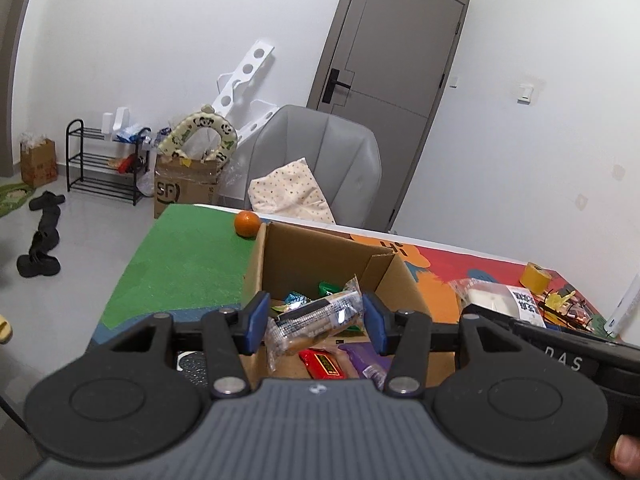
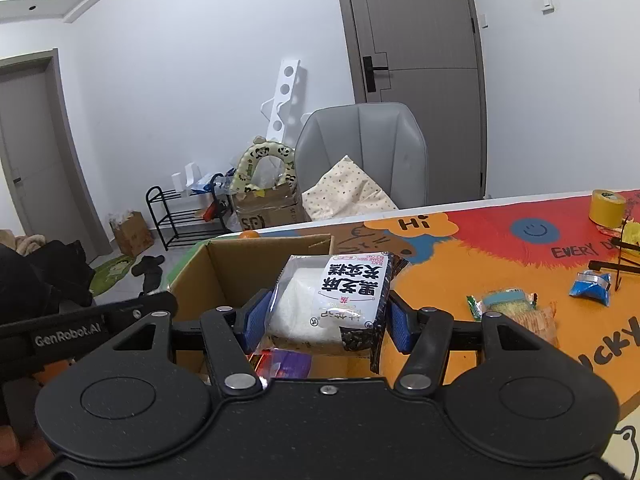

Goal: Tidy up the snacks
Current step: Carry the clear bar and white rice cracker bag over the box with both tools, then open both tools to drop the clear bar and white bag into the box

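My left gripper (image 1: 315, 319) is shut on a clear-wrapped snack bar (image 1: 316, 318), held over the open cardboard box (image 1: 308, 256). Inside the box lie a red packet (image 1: 322, 363), a purple packet (image 1: 366, 360) and small green sweets (image 1: 329, 288). My right gripper (image 2: 325, 314) is shut on a white and black cake packet (image 2: 340, 304) with black lettering, held above the right part of the same cardboard box (image 2: 224, 272). That cake packet (image 1: 504, 300) and the right gripper's body show at the right of the left wrist view.
Loose snacks (image 2: 516, 308) and a blue packet (image 2: 592, 286) lie on the colourful table mat (image 2: 480, 248). A yellow tape roll (image 2: 607, 206) stands far right. An orange (image 1: 247, 224) sits behind the box on green mat. A grey chair (image 1: 320, 160) stands beyond the table.
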### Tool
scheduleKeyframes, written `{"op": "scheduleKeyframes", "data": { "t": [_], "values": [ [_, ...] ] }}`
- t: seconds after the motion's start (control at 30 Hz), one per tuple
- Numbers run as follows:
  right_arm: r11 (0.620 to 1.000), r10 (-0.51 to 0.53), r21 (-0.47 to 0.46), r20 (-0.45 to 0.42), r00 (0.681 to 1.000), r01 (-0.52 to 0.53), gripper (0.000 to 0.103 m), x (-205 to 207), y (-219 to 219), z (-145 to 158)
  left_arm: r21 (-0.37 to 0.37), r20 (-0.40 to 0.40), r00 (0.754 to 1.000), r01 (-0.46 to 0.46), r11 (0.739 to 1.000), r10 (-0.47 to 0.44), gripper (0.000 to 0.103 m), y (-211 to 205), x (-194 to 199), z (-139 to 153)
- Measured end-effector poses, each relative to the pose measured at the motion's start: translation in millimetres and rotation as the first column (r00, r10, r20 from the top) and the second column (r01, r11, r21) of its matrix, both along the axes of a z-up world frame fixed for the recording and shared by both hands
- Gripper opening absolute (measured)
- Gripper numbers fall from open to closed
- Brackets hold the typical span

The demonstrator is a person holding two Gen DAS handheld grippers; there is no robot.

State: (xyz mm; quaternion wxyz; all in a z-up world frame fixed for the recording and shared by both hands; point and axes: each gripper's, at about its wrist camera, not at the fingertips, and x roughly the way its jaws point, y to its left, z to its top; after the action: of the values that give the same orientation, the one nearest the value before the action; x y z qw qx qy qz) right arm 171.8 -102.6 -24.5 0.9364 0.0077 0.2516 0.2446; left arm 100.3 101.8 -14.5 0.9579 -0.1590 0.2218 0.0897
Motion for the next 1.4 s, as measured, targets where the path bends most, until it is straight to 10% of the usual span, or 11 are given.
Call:
{"op": "scheduleKeyframes", "data": {
  "t": [0.2,0.7,1.4],
  "values": [
    [1.0,0.008,-0.013,-0.009,1.0,-0.008,0.057,2,13,-2,-0.009,0.001,1.0,0.002,1.0,-0.002,0.074,7,3,-1],
    [0.994,0.105,0.027,-0.023,0.994,-0.104,0.058,0,57,1,-0.063,-0.027,0.994,-0.11,0.992,0.108,0.079,57,-19,-8],
    [0.996,0.042,0.075,-0.034,0.999,-0.04,0.097,-10,1,4,-0.041,-0.078,0.991,-0.109,0.993,0.105,0.093,36,-26,-9]
  ]
}}
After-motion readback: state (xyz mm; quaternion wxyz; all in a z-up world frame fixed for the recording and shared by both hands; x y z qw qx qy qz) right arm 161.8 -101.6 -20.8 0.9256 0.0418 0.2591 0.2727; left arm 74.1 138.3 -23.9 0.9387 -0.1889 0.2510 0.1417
